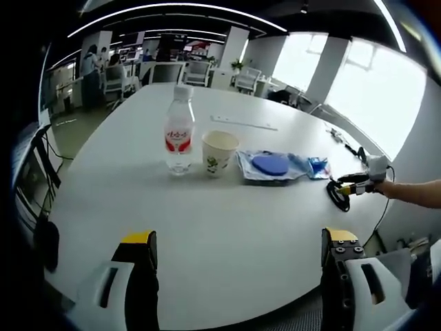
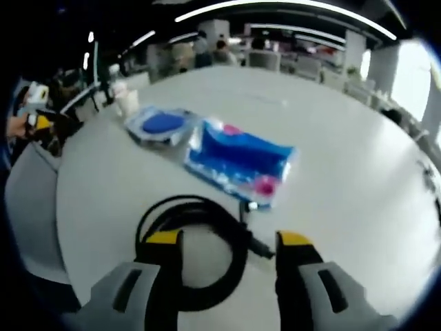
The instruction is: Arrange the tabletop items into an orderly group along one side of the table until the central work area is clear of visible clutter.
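**Tabletop status: items grouped along far side, cable under right gripper**

From the left gripper view I see my left gripper (image 1: 238, 265) released, its jaws wide apart with only bare white table (image 1: 227, 214) between them. Ahead of it stands a row of items: a water bottle (image 1: 179, 131) upright with a red label, a paper cup (image 1: 219, 152) upright just beside the bottle, and next to the cup a clear packet holding a blue disc (image 1: 269, 164). A blue wipes pack (image 1: 313, 165) lies at the far end of that packet. Near the table edge I see the right gripper (image 1: 348, 183) over a black cable coil (image 1: 339, 195), with a hand (image 1: 386, 185) behind it.

From the right gripper view, my right gripper (image 2: 229, 241) is released, jaws spread on either side of the black cable coil (image 2: 196, 252), which lies flat on the table. I cannot tell whether either jaw touches it. The cable's plug end lies just beside the blue wipes pack (image 2: 238, 162). Beyond it sits the blue disc packet (image 2: 162, 125), then the paper cup (image 2: 127, 102). Nothing stands between the jaws and the coil.

Chairs (image 1: 200, 72) and people stand well apart in the background.
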Demonstrator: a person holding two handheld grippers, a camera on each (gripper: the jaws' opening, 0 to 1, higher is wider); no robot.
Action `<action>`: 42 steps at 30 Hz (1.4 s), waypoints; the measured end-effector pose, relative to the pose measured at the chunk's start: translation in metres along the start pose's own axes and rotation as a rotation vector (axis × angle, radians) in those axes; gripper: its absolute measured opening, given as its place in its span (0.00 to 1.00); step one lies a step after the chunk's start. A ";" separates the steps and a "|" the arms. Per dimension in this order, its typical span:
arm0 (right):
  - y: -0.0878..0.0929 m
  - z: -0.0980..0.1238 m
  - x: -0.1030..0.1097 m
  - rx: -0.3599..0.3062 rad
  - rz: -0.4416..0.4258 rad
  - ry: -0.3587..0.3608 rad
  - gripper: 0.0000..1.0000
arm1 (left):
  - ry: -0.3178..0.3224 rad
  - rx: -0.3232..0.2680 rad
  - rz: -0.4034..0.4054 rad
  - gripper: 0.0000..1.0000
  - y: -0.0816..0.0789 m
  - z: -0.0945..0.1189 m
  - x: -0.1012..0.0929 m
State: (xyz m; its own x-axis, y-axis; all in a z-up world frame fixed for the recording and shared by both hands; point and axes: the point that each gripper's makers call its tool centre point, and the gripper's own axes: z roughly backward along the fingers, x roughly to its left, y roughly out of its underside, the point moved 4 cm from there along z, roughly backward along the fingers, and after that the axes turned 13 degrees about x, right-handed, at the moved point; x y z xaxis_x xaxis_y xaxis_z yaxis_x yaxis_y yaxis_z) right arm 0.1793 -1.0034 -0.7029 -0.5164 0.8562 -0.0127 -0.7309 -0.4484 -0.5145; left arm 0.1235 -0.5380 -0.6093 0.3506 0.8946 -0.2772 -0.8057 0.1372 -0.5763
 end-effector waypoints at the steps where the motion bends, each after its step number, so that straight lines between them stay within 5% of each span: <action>1: -0.001 -0.001 0.000 0.002 0.011 0.006 0.46 | -0.001 -0.002 0.000 0.99 0.000 0.000 0.000; 9: 0.003 -0.006 -0.009 0.035 0.067 0.063 0.23 | -0.011 0.014 -0.003 0.99 0.004 0.004 0.007; 16: 0.004 -0.007 -0.004 0.038 0.063 0.040 0.15 | -0.027 0.007 0.003 0.99 0.005 0.009 0.014; 20: 0.001 -0.003 0.005 -0.011 -0.079 -0.029 0.12 | -0.034 0.006 -0.003 0.99 0.006 0.014 0.018; 30: -0.015 0.014 0.034 -0.086 -0.176 -0.099 0.09 | -0.054 0.024 -0.030 0.99 0.009 0.019 0.026; 35: -0.022 0.016 0.044 -0.132 -0.281 -0.126 0.07 | -0.051 -0.022 -0.061 0.99 0.000 0.029 0.029; 42: -0.016 0.006 0.044 -0.103 -0.297 -0.128 0.06 | -0.050 -0.094 -0.127 0.99 -0.011 0.044 0.034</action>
State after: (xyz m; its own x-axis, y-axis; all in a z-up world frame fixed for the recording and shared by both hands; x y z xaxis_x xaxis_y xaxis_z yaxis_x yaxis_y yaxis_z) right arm 0.1660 -0.9603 -0.6895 -0.3442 0.9036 0.2549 -0.8122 -0.1503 -0.5637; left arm 0.1233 -0.4898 -0.5783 0.4209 0.8928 -0.1603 -0.7072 0.2123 -0.6744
